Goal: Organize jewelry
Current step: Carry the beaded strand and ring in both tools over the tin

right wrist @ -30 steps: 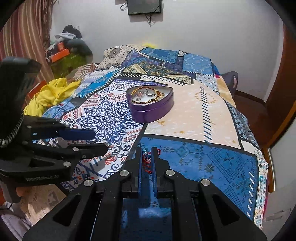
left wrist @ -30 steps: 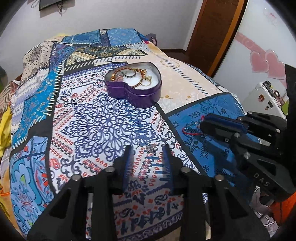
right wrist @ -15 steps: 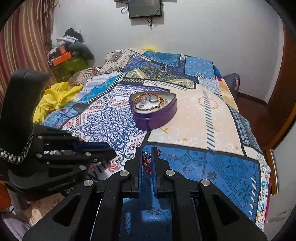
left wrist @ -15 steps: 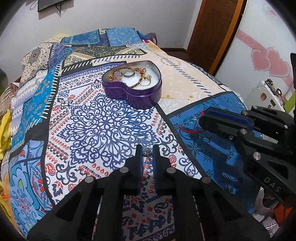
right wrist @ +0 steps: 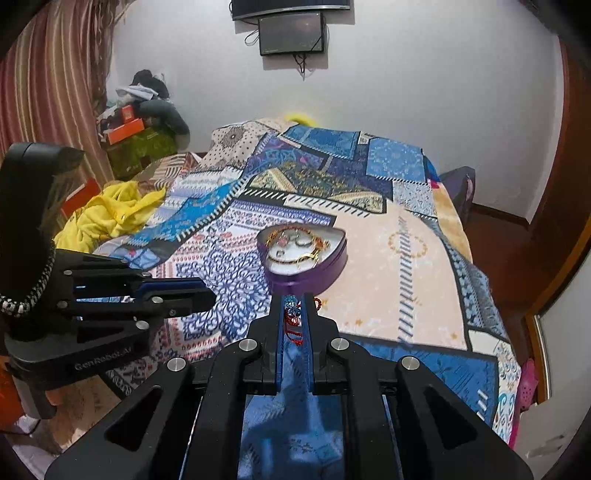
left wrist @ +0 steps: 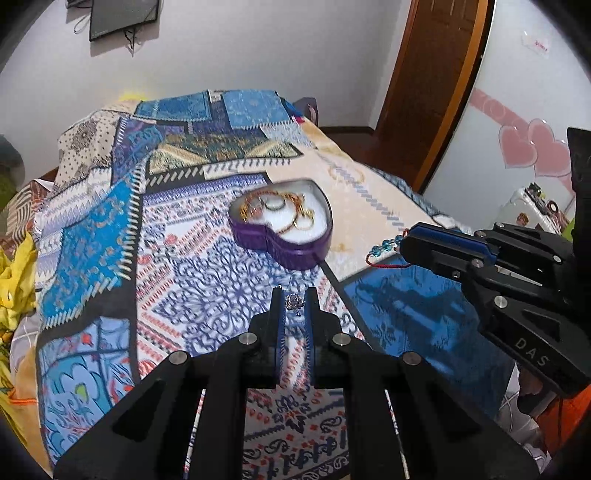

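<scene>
Left gripper [left wrist: 294,295] has closed on the small silver pendant [left wrist: 293,301] and lifted it off the bed [left wrist: 207,280]; right gripper [right wrist: 294,301] grips the red beaded bracelet [right wrist: 291,314], both ready for the heart-shaped box [left wrist: 284,251].

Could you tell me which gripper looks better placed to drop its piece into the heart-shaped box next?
Right, probably. The right gripper holds the red bracelet just short of the box; the left gripper, holding a silver pendant, sits farther back.

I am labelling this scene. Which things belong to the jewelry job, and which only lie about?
Job: purple tin; silver ring in left tool; red bracelet in right tool.
Lying about: yellow cloth; boxes; screen; pink hearts.
</scene>
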{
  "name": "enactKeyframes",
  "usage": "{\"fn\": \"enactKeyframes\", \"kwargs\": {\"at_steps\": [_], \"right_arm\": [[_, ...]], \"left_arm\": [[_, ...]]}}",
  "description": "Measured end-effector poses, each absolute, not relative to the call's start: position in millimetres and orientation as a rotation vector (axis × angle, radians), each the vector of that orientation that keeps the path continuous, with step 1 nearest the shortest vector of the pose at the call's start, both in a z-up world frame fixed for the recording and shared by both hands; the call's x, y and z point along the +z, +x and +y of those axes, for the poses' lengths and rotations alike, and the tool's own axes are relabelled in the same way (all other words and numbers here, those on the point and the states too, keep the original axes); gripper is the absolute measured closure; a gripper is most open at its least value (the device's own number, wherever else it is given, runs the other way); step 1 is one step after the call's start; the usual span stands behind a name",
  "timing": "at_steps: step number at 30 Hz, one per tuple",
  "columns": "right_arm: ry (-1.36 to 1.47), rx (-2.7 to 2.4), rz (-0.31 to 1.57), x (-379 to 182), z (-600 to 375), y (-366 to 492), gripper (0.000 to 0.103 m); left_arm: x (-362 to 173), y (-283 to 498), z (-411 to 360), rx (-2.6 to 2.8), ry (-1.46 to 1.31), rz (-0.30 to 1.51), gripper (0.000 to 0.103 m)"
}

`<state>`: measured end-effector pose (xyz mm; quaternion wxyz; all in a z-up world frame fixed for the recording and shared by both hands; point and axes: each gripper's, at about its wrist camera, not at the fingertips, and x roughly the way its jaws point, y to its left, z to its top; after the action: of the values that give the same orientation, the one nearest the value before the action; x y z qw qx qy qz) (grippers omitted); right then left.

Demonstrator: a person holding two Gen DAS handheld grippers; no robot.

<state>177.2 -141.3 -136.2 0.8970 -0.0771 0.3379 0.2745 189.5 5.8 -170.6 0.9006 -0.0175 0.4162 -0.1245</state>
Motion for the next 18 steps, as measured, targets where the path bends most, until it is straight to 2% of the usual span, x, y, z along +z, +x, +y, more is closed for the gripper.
{"fn": "enactKeyframes", "kwargs": {"at_steps": [18], "right_arm": [[-0.150, 0.556, 0.618, -116, -132, 207, 0.095]], "left_arm": [[-149, 227, 5, -0.254, -0.018, 0.776, 0.094]]}}
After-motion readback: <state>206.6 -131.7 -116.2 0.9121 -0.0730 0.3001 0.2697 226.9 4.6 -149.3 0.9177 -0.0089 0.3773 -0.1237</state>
